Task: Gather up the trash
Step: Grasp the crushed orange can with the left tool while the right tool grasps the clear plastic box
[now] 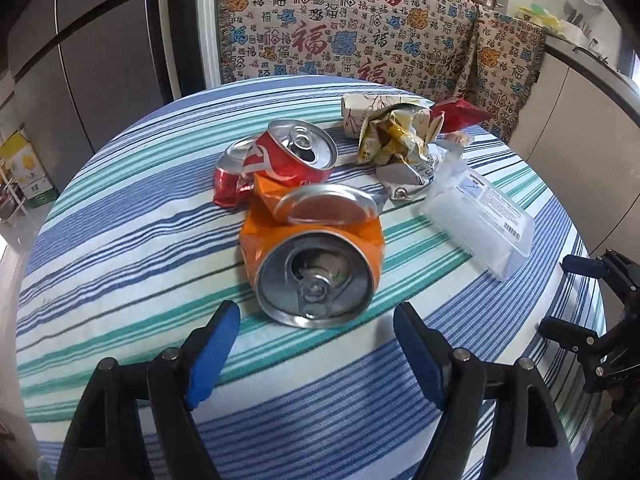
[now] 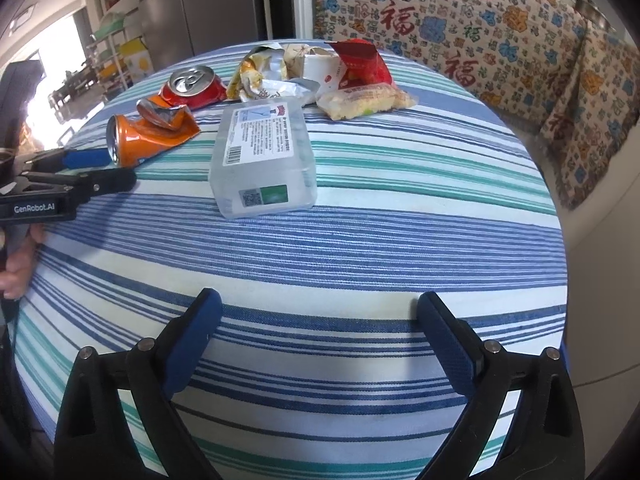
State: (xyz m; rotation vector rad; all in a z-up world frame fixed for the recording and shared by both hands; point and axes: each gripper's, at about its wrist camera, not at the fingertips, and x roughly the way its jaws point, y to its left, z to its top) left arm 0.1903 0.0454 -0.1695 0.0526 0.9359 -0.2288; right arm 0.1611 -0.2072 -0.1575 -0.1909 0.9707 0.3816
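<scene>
On the striped tablecloth (image 1: 120, 264), in the left wrist view, a crushed orange can (image 1: 316, 264) is seen just beyond the left gripper (image 1: 316, 320), whose fingers are spread with nothing between them. A red can (image 1: 288, 156), its mouth open, lies farther off.

In the right wrist view, the right gripper (image 2: 320, 308) is held wide apart, empty, near a clear plastic box (image 2: 264, 156); its contents cannot be told.

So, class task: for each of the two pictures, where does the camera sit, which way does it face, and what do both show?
Left wrist: on the left gripper, looking down along its open fingers at the orange can; the right gripper shows at the edge.
Right wrist: on the right gripper, open over bare tablecloth, facing the clear pack; the left gripper and a hand show at left.
Shared: both cans, wrappers, pack, tablecloth.
</scene>
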